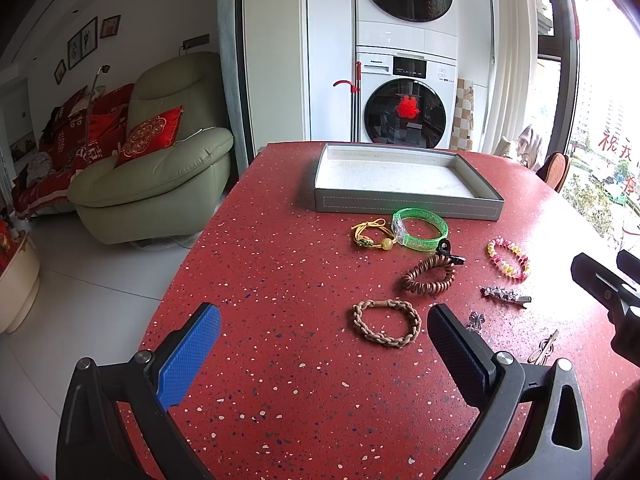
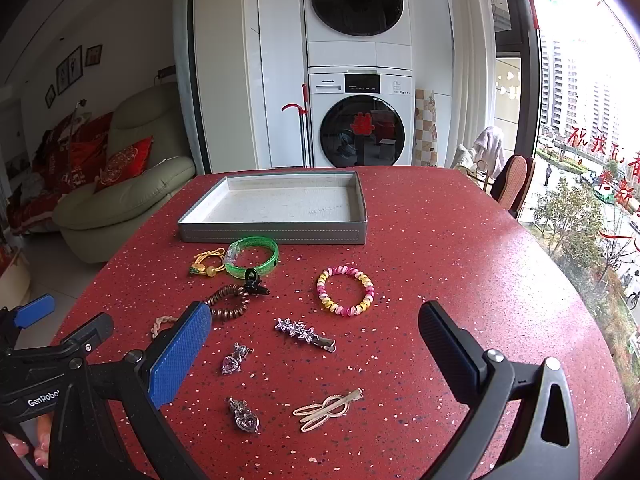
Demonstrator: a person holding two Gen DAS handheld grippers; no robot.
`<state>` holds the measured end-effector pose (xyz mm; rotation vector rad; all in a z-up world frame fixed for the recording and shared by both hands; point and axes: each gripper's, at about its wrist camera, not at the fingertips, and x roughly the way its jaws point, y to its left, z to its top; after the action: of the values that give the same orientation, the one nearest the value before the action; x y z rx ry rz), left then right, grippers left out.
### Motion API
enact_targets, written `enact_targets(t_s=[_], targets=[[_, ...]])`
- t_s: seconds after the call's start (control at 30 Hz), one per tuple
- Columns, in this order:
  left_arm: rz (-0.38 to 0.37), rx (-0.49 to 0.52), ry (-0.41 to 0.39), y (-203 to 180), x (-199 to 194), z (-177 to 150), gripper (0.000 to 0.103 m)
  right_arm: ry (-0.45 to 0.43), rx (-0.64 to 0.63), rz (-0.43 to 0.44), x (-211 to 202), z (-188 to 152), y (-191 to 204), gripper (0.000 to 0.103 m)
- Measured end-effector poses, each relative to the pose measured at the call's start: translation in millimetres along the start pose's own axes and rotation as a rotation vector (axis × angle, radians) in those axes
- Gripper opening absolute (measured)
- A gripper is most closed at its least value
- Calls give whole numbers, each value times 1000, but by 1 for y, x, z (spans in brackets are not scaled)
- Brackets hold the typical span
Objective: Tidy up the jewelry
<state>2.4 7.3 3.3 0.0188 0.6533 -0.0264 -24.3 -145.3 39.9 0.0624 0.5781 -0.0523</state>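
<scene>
Red speckled table (image 2: 440,240) fills most of both views, with a stacked washer and dryer (image 2: 360,80) behind it at 12 o'clock and a pale green armchair (image 1: 160,160) off at 9 to 10 o'clock.

Grey tray (image 2: 276,236) sits at the far end of the table, nothing in it. All the jewelry is loose on the tabletop in front of it:
- green bangle (image 2: 252,258) just by the tray's front wall, with a yellow cord bracelet (image 2: 206,264) touching its 9 o'clock side
- brown coil hair tie (image 2: 230,300) with a small black claw clip (image 2: 254,282) at its 1 o'clock edge
- pink and yellow beaded bracelet (image 2: 346,290) off at 3 o'clock from those
- tan braided bracelet (image 1: 386,322), mostly hidden behind a finger in the right wrist view
- star hair clip (image 2: 304,334), two little silver pendants (image 2: 234,360) (image 2: 244,416) and a rose-gold hair clip (image 2: 328,408) closest to the right camera

Left gripper (image 1: 324,344) hovers over the table with its fingers spread wide, gripping nothing; the braided bracelet lies between the fingertips. Right gripper (image 2: 314,344) is also spread wide and empty, above the star clip and pendants.
</scene>
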Motion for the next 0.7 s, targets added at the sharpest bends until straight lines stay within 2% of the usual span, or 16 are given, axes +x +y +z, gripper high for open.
enact_targets(t_s=[0.7], targets=[[-1, -2, 6, 0, 1, -4, 103, -1, 0, -1, 0, 0, 0, 103]])
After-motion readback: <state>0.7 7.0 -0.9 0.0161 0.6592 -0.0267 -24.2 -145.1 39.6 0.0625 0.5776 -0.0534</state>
